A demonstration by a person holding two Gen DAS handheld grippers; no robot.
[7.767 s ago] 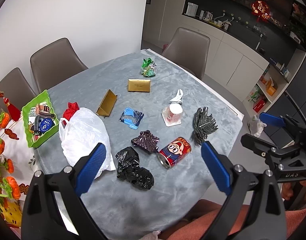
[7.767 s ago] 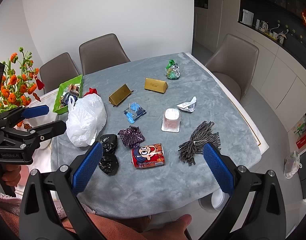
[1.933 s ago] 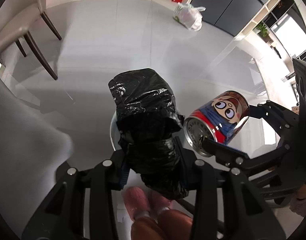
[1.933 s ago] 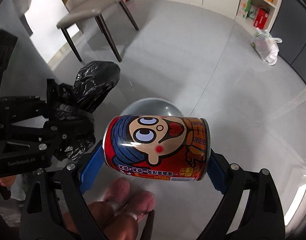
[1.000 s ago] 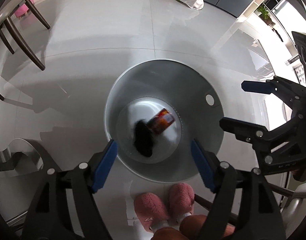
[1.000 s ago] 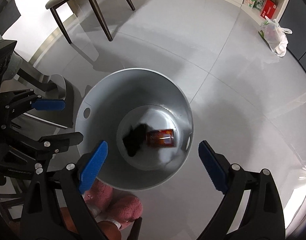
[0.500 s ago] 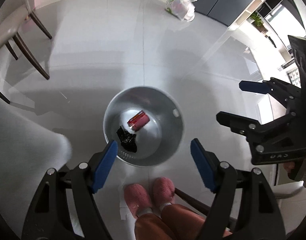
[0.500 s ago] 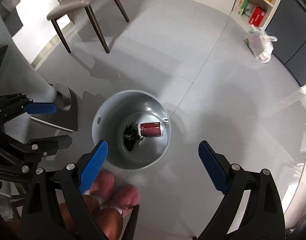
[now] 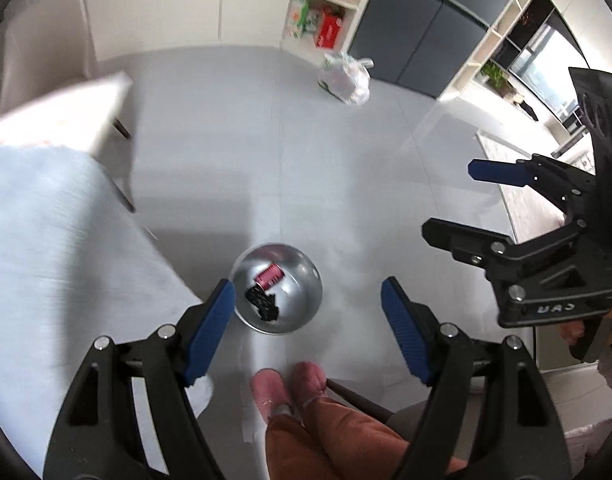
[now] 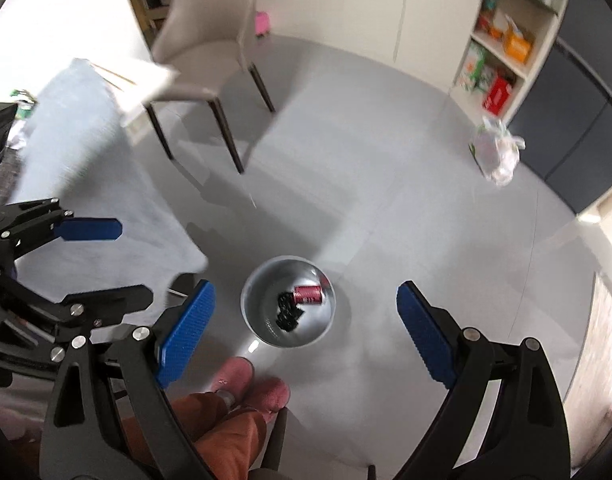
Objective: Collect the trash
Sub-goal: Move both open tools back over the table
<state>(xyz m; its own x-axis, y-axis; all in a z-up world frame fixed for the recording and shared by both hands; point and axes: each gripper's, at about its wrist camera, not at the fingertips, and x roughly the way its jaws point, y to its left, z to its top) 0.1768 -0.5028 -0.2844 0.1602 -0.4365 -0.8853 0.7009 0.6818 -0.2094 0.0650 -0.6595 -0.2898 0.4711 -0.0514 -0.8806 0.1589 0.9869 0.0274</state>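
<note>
Both grippers empty, high above the bin.
Grey-clothed table (image 9: 46,216) edge at left; metal bin (image 9: 306,280) on floor beside it holds red can (image 9: 269,276) and black bag (image 9: 263,303), touching. Left gripper (image 9: 306,320) and right gripper (image 10: 306,320): jaws wide, nothing between.
</note>
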